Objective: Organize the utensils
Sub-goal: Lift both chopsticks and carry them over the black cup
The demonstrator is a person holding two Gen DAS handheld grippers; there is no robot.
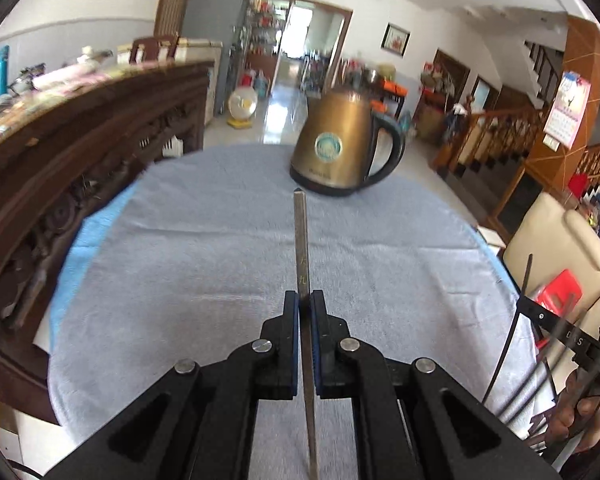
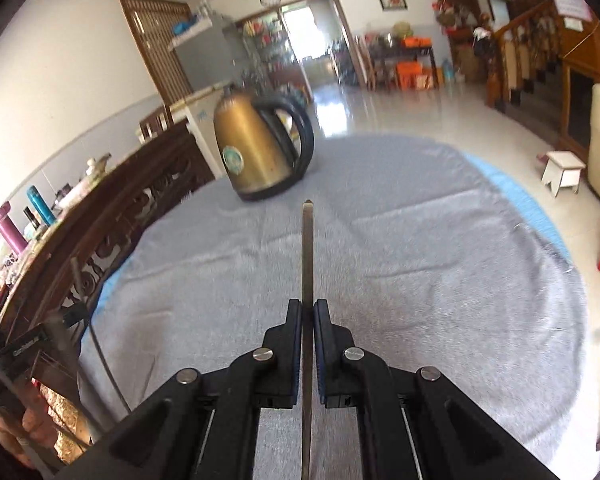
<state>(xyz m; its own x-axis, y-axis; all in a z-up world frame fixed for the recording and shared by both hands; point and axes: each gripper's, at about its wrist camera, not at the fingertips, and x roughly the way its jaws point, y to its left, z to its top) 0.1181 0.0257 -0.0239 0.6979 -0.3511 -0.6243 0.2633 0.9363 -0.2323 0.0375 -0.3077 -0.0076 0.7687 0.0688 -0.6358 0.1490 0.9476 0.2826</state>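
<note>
My left gripper (image 1: 305, 298) is shut on a metal chopstick (image 1: 301, 240) with a square end and engraved marks, which points forward above the grey cloth toward the kettle. My right gripper (image 2: 308, 306) is shut on a second metal chopstick (image 2: 307, 252) that also points forward over the cloth. Both chopsticks are held edge-on between the blue pads and run back under the grippers. A bronze electric kettle (image 1: 342, 136) with a black handle stands at the far side of the table; it also shows in the right wrist view (image 2: 252, 148).
A grey towel (image 1: 204, 248) covers the round table over a blue cloth (image 1: 80, 240). A carved dark wooden cabinet (image 1: 60, 176) stands along the left. A cream chair (image 1: 556, 248) and a red stool (image 1: 560, 292) are at the right. A small white stool (image 2: 564, 170) stands on the floor.
</note>
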